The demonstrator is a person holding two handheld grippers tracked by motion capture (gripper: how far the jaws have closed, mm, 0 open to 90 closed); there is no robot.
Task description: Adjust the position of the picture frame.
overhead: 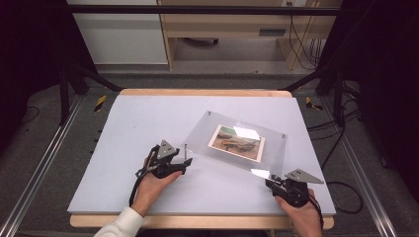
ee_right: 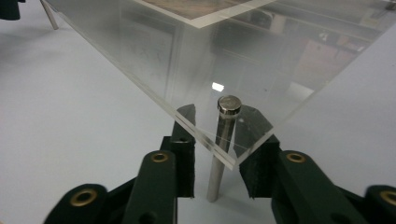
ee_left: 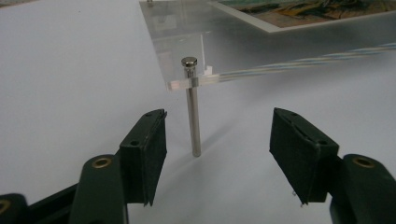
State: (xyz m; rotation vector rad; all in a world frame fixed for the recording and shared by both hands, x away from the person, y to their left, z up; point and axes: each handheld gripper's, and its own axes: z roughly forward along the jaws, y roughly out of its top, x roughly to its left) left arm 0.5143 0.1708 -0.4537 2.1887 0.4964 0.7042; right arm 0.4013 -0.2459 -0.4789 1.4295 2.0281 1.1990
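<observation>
We see the clear acrylic photo frame (overhead: pixel 237 140) standing on thin metal corner pins mid-table. Left gripper (ee_left: pixel 218 156) sits jaws spread before its near-left pin (ee_left: pixel 192 109); right gripper (ee_right: pixel 216 163) straddles the near-right pin (ee_right: pixel 223 147), not clamped. A sideways nudge could tip it.

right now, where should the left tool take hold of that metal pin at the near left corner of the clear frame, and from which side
Grip the metal pin on its bare shaft, below the acrylic frame and above the table. Come in level from the open table side, as the left tool already faces it. The pin stands upright with nothing around its lower length, and the open jaws straddle it, so closing should pinch it squarely.
</observation>
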